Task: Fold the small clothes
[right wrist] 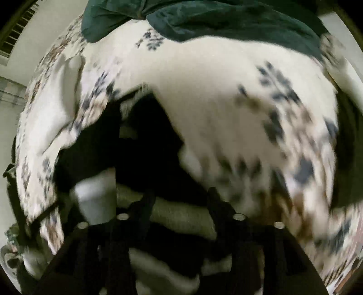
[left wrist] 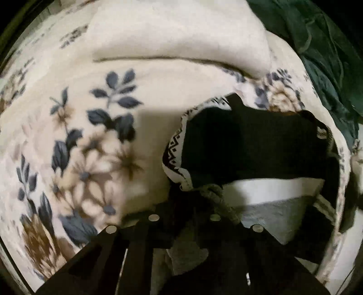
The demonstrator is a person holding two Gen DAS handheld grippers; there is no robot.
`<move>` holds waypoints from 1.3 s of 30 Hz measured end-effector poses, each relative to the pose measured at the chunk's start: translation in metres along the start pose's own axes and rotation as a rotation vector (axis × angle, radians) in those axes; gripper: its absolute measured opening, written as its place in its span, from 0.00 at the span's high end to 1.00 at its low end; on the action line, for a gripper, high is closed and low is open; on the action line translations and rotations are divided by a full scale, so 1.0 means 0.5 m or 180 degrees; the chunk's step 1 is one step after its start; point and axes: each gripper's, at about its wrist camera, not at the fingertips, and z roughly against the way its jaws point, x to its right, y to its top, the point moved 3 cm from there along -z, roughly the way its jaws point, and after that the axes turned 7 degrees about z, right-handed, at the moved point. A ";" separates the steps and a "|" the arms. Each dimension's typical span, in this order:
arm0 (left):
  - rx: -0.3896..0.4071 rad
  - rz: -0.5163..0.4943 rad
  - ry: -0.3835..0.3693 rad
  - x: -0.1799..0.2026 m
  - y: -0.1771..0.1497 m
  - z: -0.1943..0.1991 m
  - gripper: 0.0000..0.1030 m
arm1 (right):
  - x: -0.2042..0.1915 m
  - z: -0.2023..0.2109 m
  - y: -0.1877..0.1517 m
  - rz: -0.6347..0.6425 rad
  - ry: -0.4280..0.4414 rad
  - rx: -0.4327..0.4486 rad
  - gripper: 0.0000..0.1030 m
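The small clothes (left wrist: 249,147), a dark pile, lie on a floral blanket (left wrist: 102,147) near green fabric (right wrist: 204,20). Left claw (left wrist: 183,217) is pressed together; right claw (right wrist: 179,204) is spread, blurred, over the pile.

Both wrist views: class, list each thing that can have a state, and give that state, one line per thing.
Left tool: shut, grey drawstring cord at its tips.
Right tool: open, nothing visibly gripped; view blurred.
Black garment: crumpled, patterned hem turned up.
Grey cord: running from the garment down to the left tool.
Floral blanket: spread out, one edge folded over.
Dark green cloth: bunched, on the blanket's far edge.
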 end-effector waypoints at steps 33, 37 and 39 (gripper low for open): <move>0.0084 0.0876 -0.0020 -0.238 -0.106 0.071 0.55 | -0.632 -0.266 0.001 0.1429 0.1168 -0.0671 0.93; 0.0079 0.0826 -0.0121 -0.183 -0.082 0.050 0.54 | -0.517 -0.241 0.009 0.0645 0.1215 -0.0475 0.93; 0.0040 0.0816 -0.0205 -0.167 -0.071 0.044 0.54 | -0.479 -0.267 0.005 0.0368 0.1257 -0.0679 0.92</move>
